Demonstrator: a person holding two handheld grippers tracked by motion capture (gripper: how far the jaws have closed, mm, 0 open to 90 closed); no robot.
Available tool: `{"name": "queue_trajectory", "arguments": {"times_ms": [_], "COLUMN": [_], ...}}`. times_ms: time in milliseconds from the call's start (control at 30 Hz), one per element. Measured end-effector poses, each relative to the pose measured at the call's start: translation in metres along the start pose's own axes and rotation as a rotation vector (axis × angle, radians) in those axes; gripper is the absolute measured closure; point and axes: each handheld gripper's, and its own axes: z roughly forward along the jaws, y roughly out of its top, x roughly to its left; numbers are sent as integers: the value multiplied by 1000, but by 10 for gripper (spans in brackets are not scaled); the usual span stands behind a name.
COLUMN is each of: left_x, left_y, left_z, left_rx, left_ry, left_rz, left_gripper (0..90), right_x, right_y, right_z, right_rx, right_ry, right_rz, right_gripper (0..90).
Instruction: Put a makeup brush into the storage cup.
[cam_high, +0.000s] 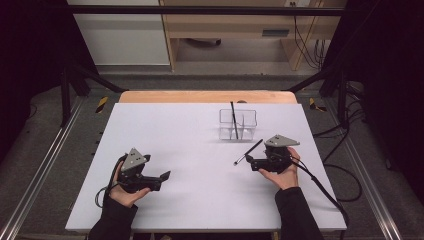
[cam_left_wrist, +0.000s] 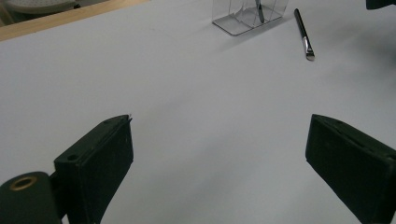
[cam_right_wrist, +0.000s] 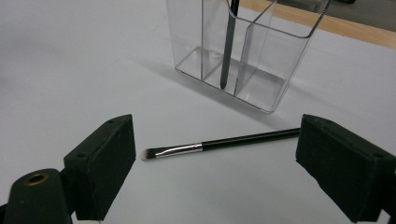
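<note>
Brush (cam_right_wrist: 219, 143) lies flat on the counter (cam_high: 190, 135) between the spread right claw (cam_right_wrist: 215, 158), apparently awaiting closure then transfer to the clear organiser (cam_right_wrist: 243, 56); left claw (cam_left_wrist: 219, 154) released.

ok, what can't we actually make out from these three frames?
- Upper end of the black stick standing in the clear organizer: cut off by the top edge in the right gripper view.
- Tail of the brush lying on the table: hidden behind a jaw of the right gripper.
- Brush bristles: too small in the high view.
- Organizer's top: cropped in the left gripper view.
</note>
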Motion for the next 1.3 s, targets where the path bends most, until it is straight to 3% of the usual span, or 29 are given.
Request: {"name": "queue_trajectory", "arguments": {"times_ms": [133, 300, 633, 867, 1300], "left_x": [0, -1, 0, 0, 0], "left_y": [0, 0, 0, 0, 0], "left_z": [0, 1, 0, 0, 0], "left_rx": [-1, 3, 1, 0, 2], "left_ry": [-1, 0, 0, 2, 3], "left_rz": [1, 4, 1, 2, 4], "left_gripper": [69, 69, 69, 69, 69], "right_x": [0, 0, 4, 4, 5], "right_y": [0, 0, 3, -2, -13], "right_z": [4, 10, 35, 51, 73], "right_rx": [10, 7, 24, 75, 144], "right_ry": [-8, -27, -118, -170, -222], "right_rz": [12, 60, 139, 182, 204], "right_gripper": [126, 138, 158, 177, 244]}}
